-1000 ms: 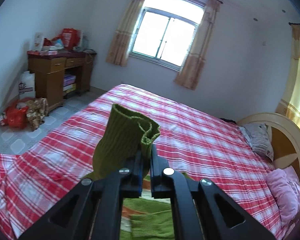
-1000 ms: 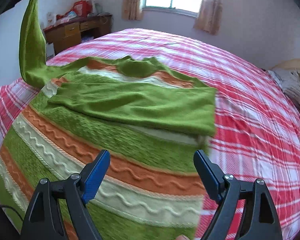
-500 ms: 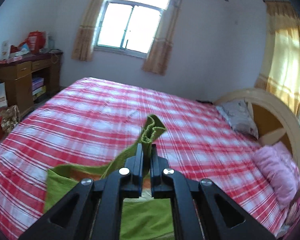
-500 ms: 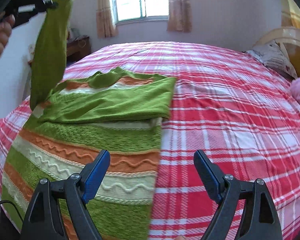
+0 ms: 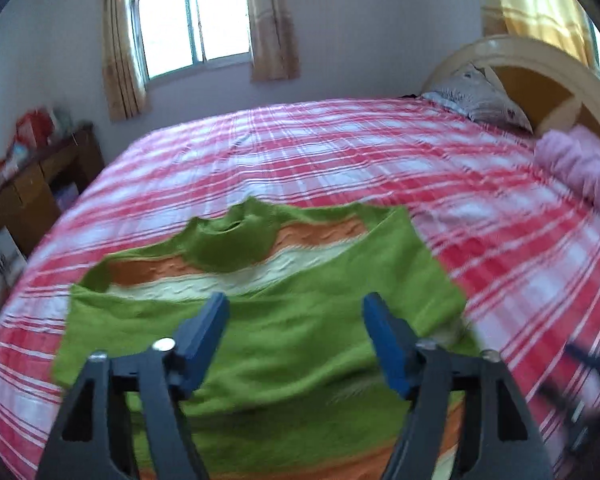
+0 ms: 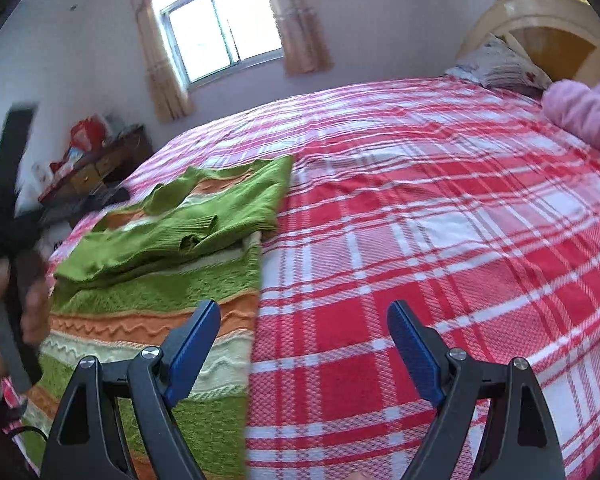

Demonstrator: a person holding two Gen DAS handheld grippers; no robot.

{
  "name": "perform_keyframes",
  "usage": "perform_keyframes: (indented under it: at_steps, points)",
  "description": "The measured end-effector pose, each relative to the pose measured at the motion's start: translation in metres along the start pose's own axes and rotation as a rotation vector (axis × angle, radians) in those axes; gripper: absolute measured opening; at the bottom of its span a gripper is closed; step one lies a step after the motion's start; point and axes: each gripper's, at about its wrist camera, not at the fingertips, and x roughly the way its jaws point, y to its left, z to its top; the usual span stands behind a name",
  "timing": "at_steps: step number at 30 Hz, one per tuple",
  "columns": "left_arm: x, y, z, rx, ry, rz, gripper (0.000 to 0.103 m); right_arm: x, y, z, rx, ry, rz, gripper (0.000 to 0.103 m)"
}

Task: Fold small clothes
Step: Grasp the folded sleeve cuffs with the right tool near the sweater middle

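Opening left claw (image 5: 296, 336) above green sweater (image 5: 284, 344), nothing gripped.

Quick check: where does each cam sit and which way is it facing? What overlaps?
Left wrist: on the left gripper, jaws opening and empty, angled down at the green striped knit sweater.
Right wrist: on the right gripper, open, over the red plaid bedspread; a hand shows at left.
Shared: sweater, bedspread, window.
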Motion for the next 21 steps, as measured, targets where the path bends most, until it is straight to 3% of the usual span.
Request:
perform_keyframes:
  at_steps: [1,4,6,8,11,14,15,18,21]
  points:
    - [0.000,0.007,-0.005,0.012,-0.005,0.029,0.088,0.000,-0.001,0.000,0.003,-0.001,0.001,0.086]
    - [0.001,0.050,-0.024,0.037,0.007,0.173,0.089,0.005,0.000,-0.001,-0.007,0.017,0.001,0.086]
    - [0.007,0.085,-0.036,0.030,0.045,0.283,0.090,0.007,0.002,-0.001,-0.019,0.026,-0.002,0.086]
    - [0.012,0.116,-0.049,-0.020,0.098,0.328,0.090,0.005,0.006,0.002,-0.037,0.033,0.017,0.086]
    - [0.014,0.146,-0.065,-0.089,0.146,0.330,0.090,-0.005,0.016,0.014,-0.076,0.011,0.045,0.086]
    - [0.020,0.153,-0.074,-0.107,0.174,0.310,0.092,-0.005,0.033,0.037,-0.073,0.043,0.149,0.085]
    - [0.023,0.153,-0.076,-0.114,0.179,0.306,0.093,0.002,0.041,0.047,-0.062,0.071,0.200,0.080]
    - [0.028,0.154,-0.077,-0.141,0.188,0.297,0.097,0.024,0.074,0.067,-0.121,0.122,0.231,0.065]
    - [0.027,0.159,-0.081,-0.190,0.194,0.266,0.101,0.052,0.101,0.075,-0.135,0.195,0.252,0.064]
